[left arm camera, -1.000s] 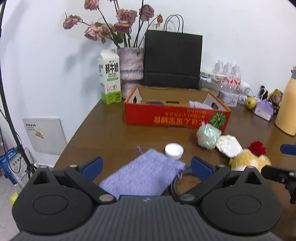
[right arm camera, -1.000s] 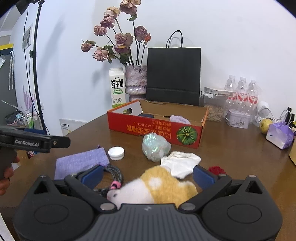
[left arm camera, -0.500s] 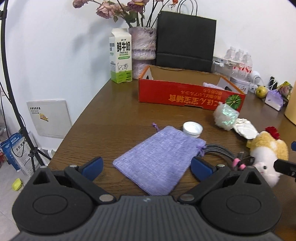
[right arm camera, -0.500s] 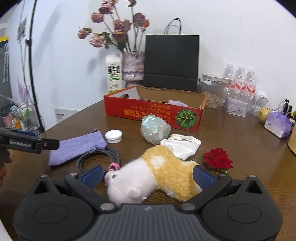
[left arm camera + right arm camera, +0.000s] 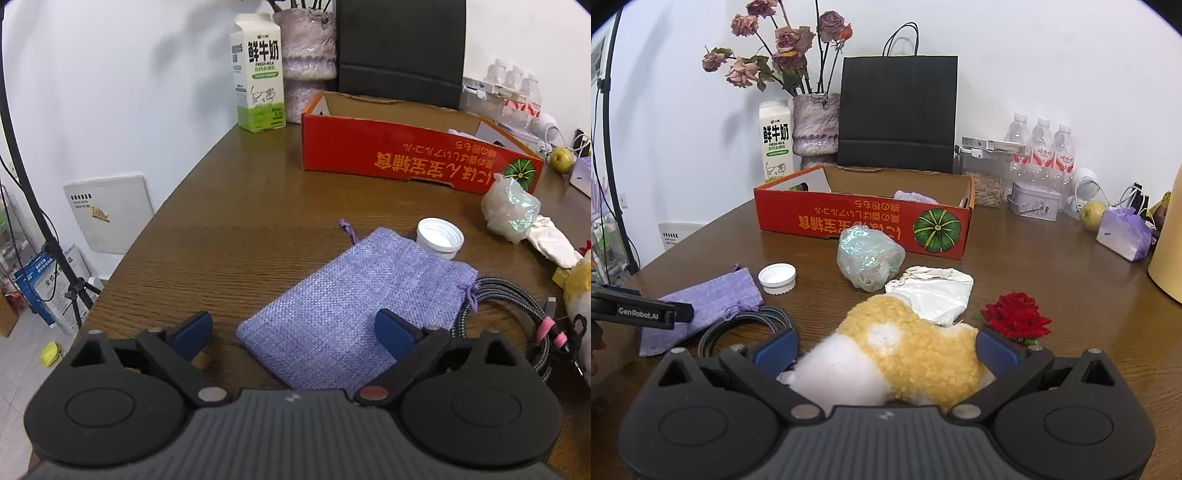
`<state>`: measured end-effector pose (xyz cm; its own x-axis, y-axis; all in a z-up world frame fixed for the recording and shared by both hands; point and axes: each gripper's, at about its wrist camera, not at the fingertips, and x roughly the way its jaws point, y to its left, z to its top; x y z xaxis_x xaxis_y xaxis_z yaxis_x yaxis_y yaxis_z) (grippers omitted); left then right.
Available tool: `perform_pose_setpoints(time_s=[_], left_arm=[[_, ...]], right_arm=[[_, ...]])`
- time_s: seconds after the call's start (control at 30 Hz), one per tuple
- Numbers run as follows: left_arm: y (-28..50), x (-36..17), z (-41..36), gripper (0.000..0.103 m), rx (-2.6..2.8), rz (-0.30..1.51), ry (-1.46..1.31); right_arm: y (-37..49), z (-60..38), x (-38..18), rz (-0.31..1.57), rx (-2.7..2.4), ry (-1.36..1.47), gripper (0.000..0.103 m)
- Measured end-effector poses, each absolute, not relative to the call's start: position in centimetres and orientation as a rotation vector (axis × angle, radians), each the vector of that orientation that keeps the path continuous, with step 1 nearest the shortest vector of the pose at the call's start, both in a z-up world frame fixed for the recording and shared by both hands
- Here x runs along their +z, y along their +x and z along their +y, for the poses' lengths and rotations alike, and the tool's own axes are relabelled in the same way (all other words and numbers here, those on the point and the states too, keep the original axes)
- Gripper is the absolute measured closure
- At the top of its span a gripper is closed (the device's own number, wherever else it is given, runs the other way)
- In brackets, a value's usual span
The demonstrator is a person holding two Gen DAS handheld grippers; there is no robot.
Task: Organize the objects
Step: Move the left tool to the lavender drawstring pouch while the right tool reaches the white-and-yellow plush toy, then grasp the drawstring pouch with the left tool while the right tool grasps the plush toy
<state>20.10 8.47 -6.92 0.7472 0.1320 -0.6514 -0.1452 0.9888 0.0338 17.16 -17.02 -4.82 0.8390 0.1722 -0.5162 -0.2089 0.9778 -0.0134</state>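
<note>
Left gripper (image 5: 293, 330) low over purple pouch (image 5: 354, 306), fingers spread, right gripper (image 5: 886, 349) straddling plush toy (image 5: 908, 354), fingers apart

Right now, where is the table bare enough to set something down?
Bare wood left of the purple pouch, running back to the milk carton and red box. Crowded right of the pouch: cap, cable, plush toy, rose.

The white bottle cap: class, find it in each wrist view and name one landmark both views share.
Left wrist view: white bottle cap right of centre, at the far edge of the purple pouch.
Right wrist view: cap left of centre, right of the pouch.
Shared landmark: red cardboard box.
</note>
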Motion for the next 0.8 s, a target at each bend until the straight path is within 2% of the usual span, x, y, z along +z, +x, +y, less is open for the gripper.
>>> perform_pose_setpoints(time_s=[0.17, 0.6, 0.73, 0.8], left_arm=[[19.0, -6.9, 7.9, 0.024, 0.133, 0.691, -0.013], [13.5, -7.0, 6.3, 0.025, 0.228, 0.657, -0.067], [12.8, -6.8, 5.8, 0.022, 0.225, 0.663, -0.058], [12.7, -6.6, 5.6, 0.008, 0.209, 0.655, -0.057]], right_arm=[[16.8, -17.4, -5.3, 0.538, 0.205, -0.083, 0.000], [14.7, -19.5, -5.8, 0.558, 0.303, -0.063, 0.000], [14.0, -20.4, -6.0, 0.568, 0.316, -0.057, 0.001], [13.9, -20.8, -6.0, 0.570, 0.316, -0.047, 0.001]])
